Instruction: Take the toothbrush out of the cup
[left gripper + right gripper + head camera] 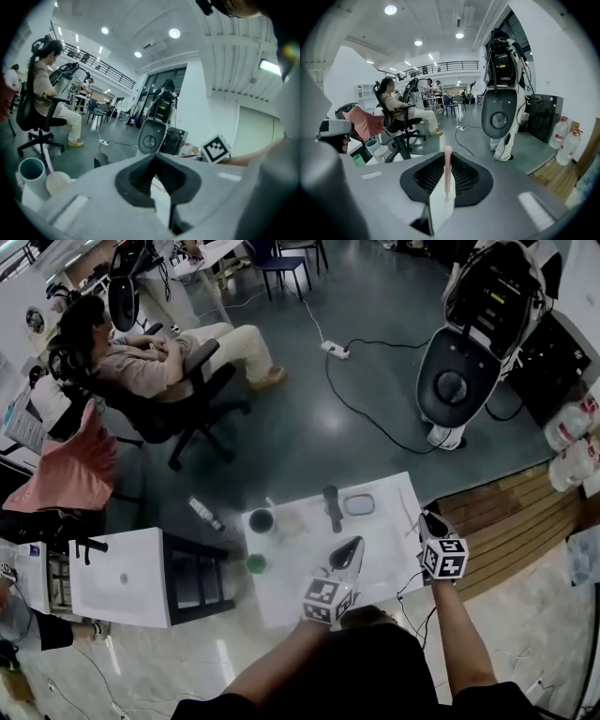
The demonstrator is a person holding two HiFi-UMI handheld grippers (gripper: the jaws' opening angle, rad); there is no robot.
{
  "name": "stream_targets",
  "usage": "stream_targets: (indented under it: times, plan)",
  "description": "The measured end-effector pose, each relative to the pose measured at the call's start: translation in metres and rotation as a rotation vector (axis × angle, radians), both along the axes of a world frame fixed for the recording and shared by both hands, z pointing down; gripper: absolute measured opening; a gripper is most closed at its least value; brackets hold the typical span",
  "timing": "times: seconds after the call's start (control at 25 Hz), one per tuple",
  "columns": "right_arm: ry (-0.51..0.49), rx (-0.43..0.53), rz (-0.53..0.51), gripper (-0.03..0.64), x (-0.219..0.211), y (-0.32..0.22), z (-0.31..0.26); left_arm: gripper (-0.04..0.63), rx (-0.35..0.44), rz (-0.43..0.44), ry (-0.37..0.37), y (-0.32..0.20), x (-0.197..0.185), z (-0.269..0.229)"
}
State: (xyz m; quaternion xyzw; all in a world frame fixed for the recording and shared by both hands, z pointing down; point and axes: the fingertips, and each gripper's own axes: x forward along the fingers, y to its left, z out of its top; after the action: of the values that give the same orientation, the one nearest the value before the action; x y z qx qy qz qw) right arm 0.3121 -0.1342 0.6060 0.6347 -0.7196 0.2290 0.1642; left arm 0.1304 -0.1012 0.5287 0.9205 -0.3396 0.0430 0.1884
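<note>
The toothbrush (448, 180) is a thin, pale pink stick, held upright and clamped between the jaws of the right gripper (447, 157). It is clear of the cup (262, 519), which stands near the far left corner of the tabletop (394, 549). Both forearms reach forward over the near edge, the right gripper at the right edge and the left gripper (153, 156) pinched together on nothing. There are one toothbrush, one tall cup and two grippers.
</note>
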Motion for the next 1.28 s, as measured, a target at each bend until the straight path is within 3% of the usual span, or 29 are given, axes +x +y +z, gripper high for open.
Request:
stream_targets:
  times: [0.32, 0.6, 1.28]
  plan:
    - [-0.009, -0.094, -0.043, 0.051, 0.038, -0.008, 0.033, 0.002, -0.010, -0.016, -0.006, -0.012, 0.045, 0.012]
    - [0.030, -0.175, -0.075, 0.051, 0.041, -0.027, 0.055, 0.002, -0.030, -0.057, -0.013, -0.029, 0.053, 0.024]
    - [-0.005, -0.181, -0.161, 0.051, 0.027, -0.063, 0.075, 0.002, -0.053, -0.132, -0.022, -0.026, 0.052, 0.033]
